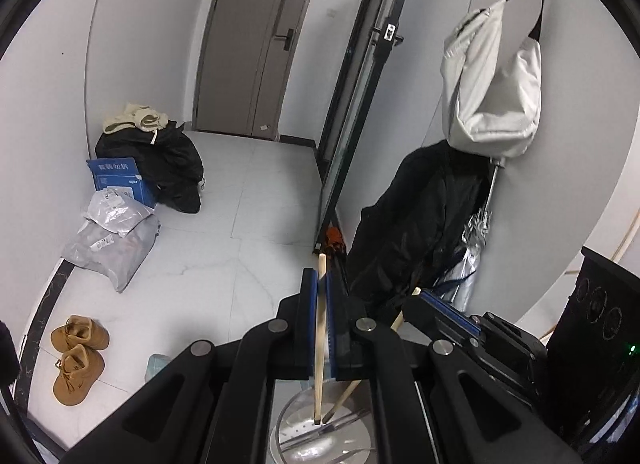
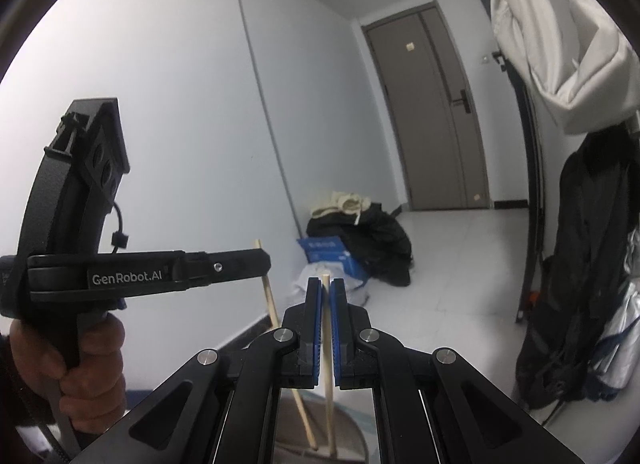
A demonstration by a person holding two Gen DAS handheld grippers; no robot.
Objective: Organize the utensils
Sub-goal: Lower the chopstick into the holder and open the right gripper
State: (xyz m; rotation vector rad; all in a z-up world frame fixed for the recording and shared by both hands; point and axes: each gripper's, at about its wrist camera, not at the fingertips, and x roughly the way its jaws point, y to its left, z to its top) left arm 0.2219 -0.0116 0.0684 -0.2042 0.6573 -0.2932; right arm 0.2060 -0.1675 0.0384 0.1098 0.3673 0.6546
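Gripping pale wood chopstick (image 1: 320, 344), slim, upright

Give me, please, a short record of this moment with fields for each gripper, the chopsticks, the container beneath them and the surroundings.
left gripper: shut on a wooden chopstick
right gripper: shut on a second chopstick
chopstick tips: both reach down into a round metal container, lower ends close together
container contents: metal utensils lie inside; kind unclear
hand: grips the left gripper's handle, seen from the right wrist
surroundings: tiled floor, grey door, brown boots, white bag hanging on the wall
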